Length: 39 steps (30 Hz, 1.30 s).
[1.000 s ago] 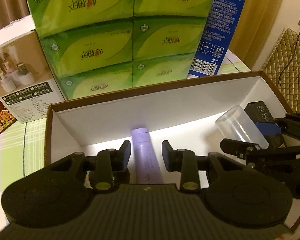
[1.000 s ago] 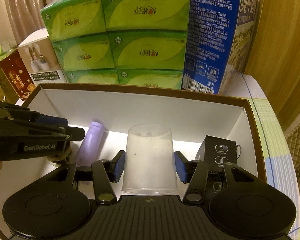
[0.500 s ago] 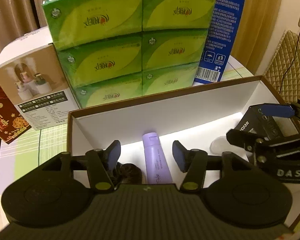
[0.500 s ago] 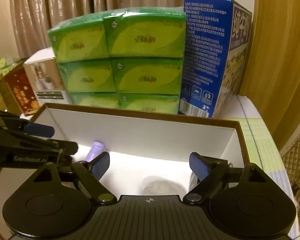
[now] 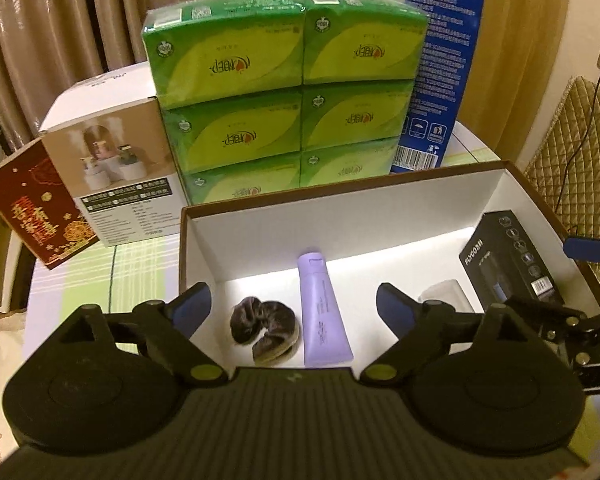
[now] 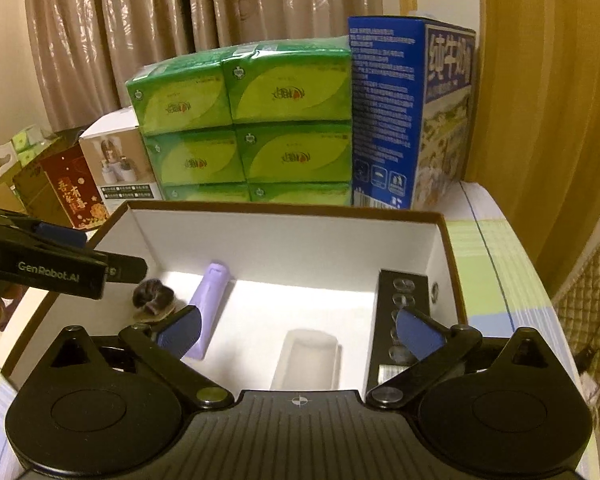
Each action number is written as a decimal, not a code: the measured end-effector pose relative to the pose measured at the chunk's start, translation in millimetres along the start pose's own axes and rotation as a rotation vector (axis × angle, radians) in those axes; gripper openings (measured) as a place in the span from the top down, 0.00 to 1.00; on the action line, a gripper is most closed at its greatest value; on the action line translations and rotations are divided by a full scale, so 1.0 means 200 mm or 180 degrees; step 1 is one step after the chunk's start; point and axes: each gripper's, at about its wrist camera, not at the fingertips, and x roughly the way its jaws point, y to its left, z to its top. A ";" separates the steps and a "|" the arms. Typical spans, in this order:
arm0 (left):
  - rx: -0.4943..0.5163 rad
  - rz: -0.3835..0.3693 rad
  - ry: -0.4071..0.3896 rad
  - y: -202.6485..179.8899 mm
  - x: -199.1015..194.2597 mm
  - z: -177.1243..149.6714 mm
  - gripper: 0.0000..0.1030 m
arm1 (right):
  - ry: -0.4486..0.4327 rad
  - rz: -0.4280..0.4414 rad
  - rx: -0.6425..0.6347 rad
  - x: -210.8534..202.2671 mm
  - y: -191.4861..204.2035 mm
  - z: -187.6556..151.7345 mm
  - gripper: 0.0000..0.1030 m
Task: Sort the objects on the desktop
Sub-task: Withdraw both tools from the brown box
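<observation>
From the left wrist camera, we judge the sorting well advanced: the white box (image 5: 260,240) with the brown rim already holds four things. A dark hair scrunchie (image 5: 265,334) lies near the left side, and the lilac tube (image 5: 323,312) lies just beside it to the right, cap toward the far wall. Further right is the clear plastic cup (image 5: 444,298) on its side, partly hidden behind a finger, and the black product box (image 5: 508,264) rests along the right wall. Our left gripper (image 5: 294,308) has just been opening; its jaws now stand wide apart above the scrunchie and tube, pressing on neither. The right gripper (image 5: 568,320) shows at the right edge. On the tablecloth outside the box we see nothing loose left to sort, only the green tissue packs (image 5: 284,100) and cartons beyond the far wall, though much of the table is out of view.

From the right wrist camera, the same box (image 6: 292,236) holds the scrunchie (image 6: 154,298) and tube (image 6: 210,308) at left, the cup (image 6: 308,360) in the near middle, and the black product box (image 6: 400,312) at right. Our right gripper (image 6: 298,330) has just been opening too; its jaws are fully spread over the cup, which lies free on the floor. The left gripper (image 6: 112,270) reaches in from the left.
</observation>
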 end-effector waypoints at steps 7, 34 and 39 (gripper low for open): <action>-0.0004 -0.0005 0.0044 -0.04 -0.12 -0.08 0.10 | 0.0075 -0.0041 0.0014 -0.13 0.02 -0.05 0.02; -0.0068 0.0074 0.0040 -0.16 -0.58 -0.38 0.10 | 0.0045 0.0094 0.0189 -0.62 0.12 -0.26 0.02; -0.0114 0.0056 0.0034 -0.19 -0.68 -0.48 0.10 | 0.0099 0.0141 0.0250 -0.70 0.14 -0.33 0.02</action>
